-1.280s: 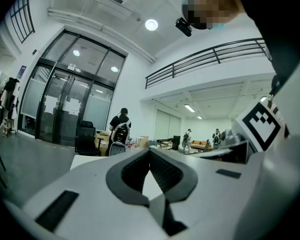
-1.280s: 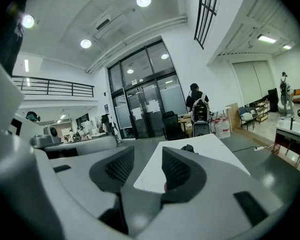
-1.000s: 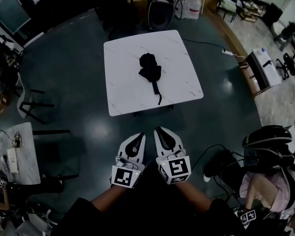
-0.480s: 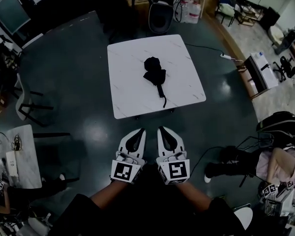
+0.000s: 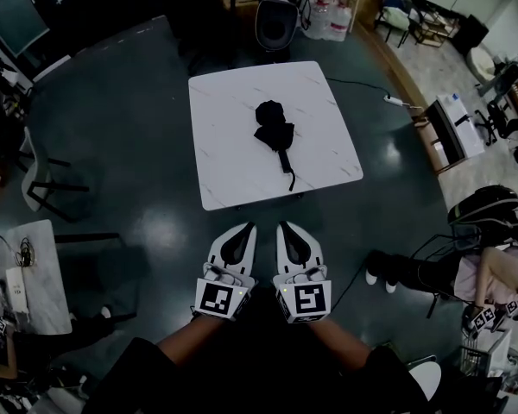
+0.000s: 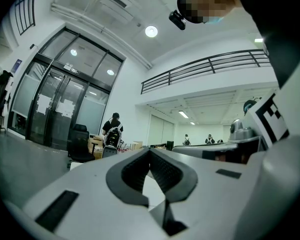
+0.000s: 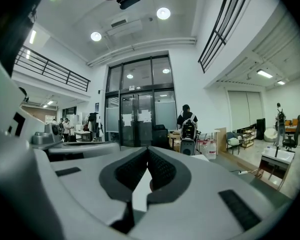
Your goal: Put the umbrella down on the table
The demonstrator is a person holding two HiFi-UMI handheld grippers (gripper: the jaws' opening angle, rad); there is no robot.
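Lying loose on the white tabletop [image 5: 233, 175], the folded black umbrella [image 5: 274, 134] is sitting near the middle, with neither gripper touching it. Its long axis is running roughly away from the person. The bunched canopy is at the far end, and the thin strap end is trailing toward the near edge, leaning slightly to the person's right.

Both grippers are hovering side by side short of the near edge, with a strip of dark floor [image 5: 155, 222] between them and the tabletop, and both are pointing toward the umbrella. The right gripper [image 5: 282, 226] is sitting a touch nearer the strap end, while the left gripper [image 5: 245, 226] is lining up just left of the axis. Judging by this, the umbrella is already down; any further reach would be going straight ahead along its length.

The head view is giving the umbrella's lie and the gap to it, but not pad contact. The two gripper views are giving that: each gripper's jaws are pressing together at the tips with nothing between them, so both are empty. Looking level across the room, those views are showing only a white sliver, likely the tabletop, and the umbrella is not readable there.
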